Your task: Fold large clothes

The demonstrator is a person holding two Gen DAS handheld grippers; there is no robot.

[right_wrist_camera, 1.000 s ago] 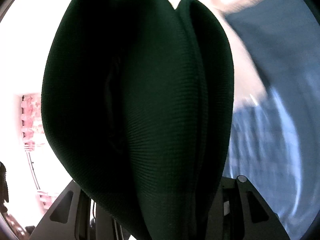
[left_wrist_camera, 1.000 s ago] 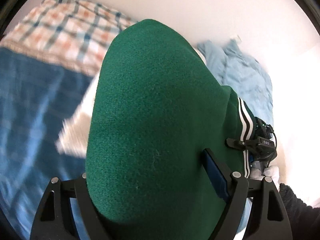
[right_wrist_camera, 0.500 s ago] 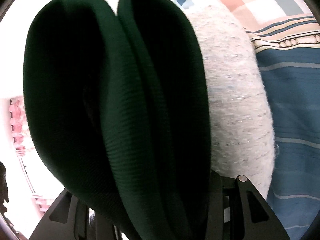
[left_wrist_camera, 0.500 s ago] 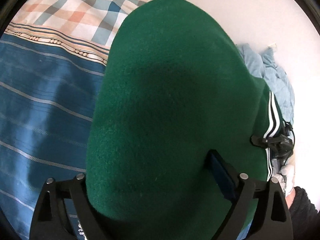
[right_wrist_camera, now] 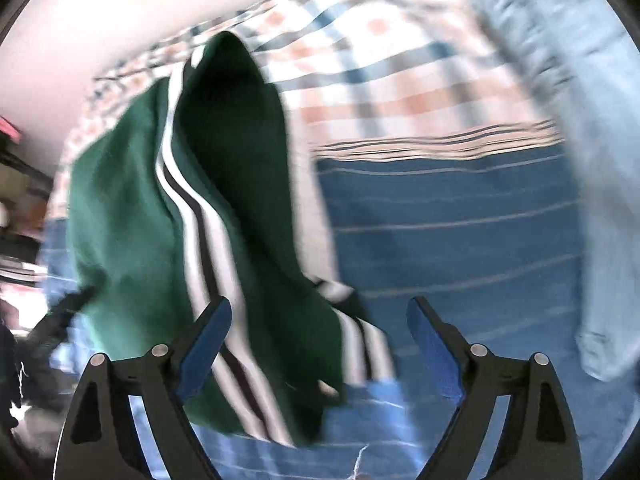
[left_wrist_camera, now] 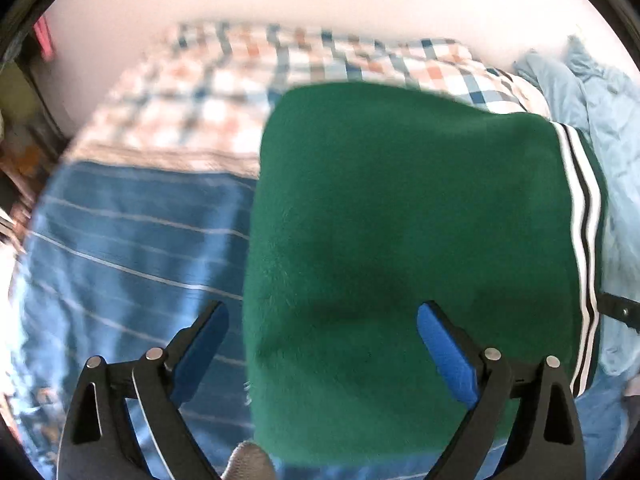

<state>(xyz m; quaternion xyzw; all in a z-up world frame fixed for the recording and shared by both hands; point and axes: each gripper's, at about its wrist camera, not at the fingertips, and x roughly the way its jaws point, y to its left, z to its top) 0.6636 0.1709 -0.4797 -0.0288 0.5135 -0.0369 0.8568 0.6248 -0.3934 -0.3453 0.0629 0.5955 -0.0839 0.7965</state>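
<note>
A folded green garment [left_wrist_camera: 400, 240] with white and black stripes along its right edge lies flat on the blue striped bedspread [left_wrist_camera: 120, 248]. My left gripper [left_wrist_camera: 324, 344] is open, its jaws wide apart just above the garment's near edge. In the right wrist view the same green garment [right_wrist_camera: 132, 220] lies to the left, with its striped band running toward me. My right gripper [right_wrist_camera: 320, 336] is open and empty, close to the garment's striped corner.
A checked pillow or sheet [left_wrist_camera: 248, 92] lies beyond the garment near the white wall. A light blue garment [left_wrist_camera: 592, 96] is heaped at the right, and it shows in the right wrist view [right_wrist_camera: 580, 100]. Dark furniture stands at the far left [left_wrist_camera: 24, 120].
Both grippers were shut on the green garment and held it up in front of the cameras. Now both have opened and the garment lies on the bed.
</note>
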